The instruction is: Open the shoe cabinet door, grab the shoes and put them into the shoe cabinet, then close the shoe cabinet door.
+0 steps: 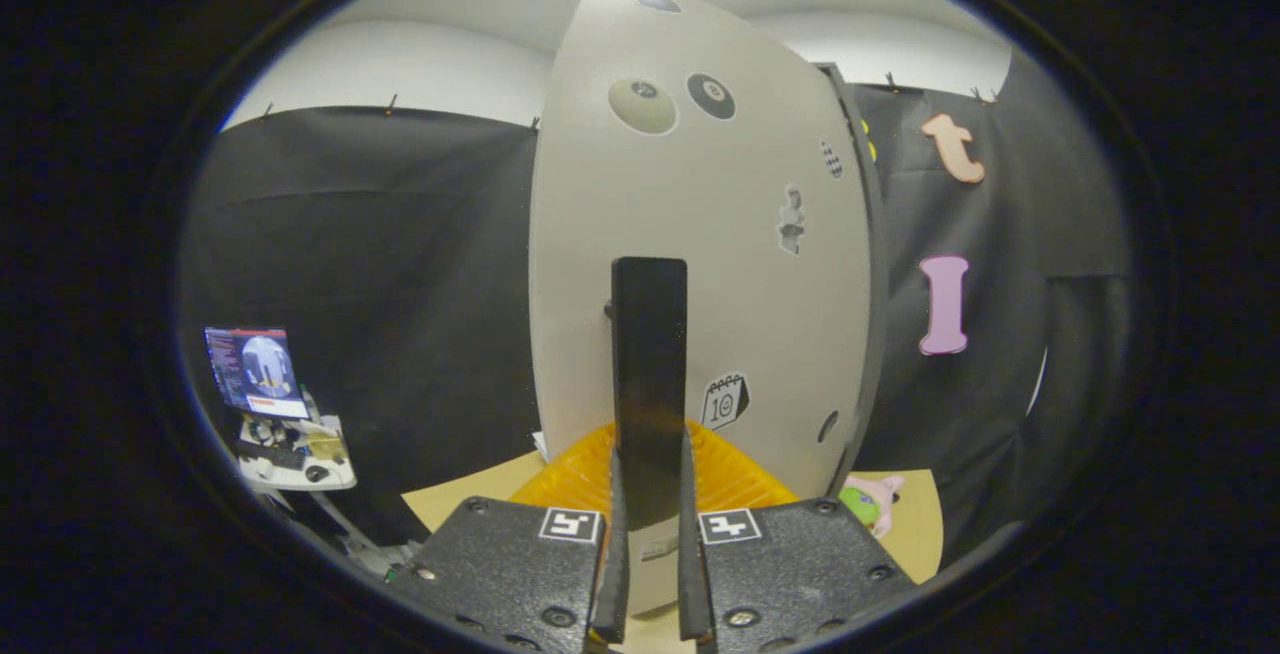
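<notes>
Cabinet door [700, 264] handle [650, 384] between jaws

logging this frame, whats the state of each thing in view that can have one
cabinet door: swung out, seen at an angle, stickers on its face
door handle: upright bar, clamped between the fingers
gripper: shut on the door handle
monitor: switched on, on a cart beside the booth wall
plush toy: lying on the tan board beyond the door

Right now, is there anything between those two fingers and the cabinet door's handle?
No. The gripper has its fingers on either side of the black door handle, pressed against it, with nothing between. The handle sits on the pale shoe cabinet door just ahead.
</notes>
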Motion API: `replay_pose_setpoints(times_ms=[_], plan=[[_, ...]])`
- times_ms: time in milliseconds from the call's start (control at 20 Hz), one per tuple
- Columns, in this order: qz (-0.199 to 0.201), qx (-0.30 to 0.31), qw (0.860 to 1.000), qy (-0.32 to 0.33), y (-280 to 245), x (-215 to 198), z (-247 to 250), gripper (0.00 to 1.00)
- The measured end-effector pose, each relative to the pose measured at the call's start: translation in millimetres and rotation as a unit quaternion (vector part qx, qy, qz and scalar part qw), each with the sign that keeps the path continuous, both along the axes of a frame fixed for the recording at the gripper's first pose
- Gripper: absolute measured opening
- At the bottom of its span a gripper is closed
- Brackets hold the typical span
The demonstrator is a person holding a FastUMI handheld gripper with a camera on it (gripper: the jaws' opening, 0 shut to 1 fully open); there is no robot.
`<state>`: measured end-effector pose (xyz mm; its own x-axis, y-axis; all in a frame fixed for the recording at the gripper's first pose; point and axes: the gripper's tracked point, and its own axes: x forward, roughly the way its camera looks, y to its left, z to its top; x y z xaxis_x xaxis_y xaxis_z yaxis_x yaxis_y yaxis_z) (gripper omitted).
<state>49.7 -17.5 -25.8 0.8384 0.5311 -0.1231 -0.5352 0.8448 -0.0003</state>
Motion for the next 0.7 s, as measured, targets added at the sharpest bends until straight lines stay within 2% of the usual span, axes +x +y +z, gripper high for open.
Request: replay_pose_setpoints(times_ms=[150,350,450,500,600,650,700], plan=[[-0.038,0.01,0.999,-0.02,-33.1,-8.7,0.7,0.23],[-0.137,-0.02,0.988,-0.075,-96.6,0.4,4.8,0.22],[-0.183,-0.025,0.978,-0.094,-132.4,8.0,8.9,0.19],[-0.194,-0.008,0.976,-0.094,-146.7,11.9,11.4,0.13],[-0.182,0.008,0.98,-0.079,-162.3,13.7,6.8,0.06],[-0.162,0.022,0.984,-0.072,-158.4,10.4,7.5,0.04],[-0.142,0.025,0.988,-0.06,-156.2,10.2,2.3,0.07]])
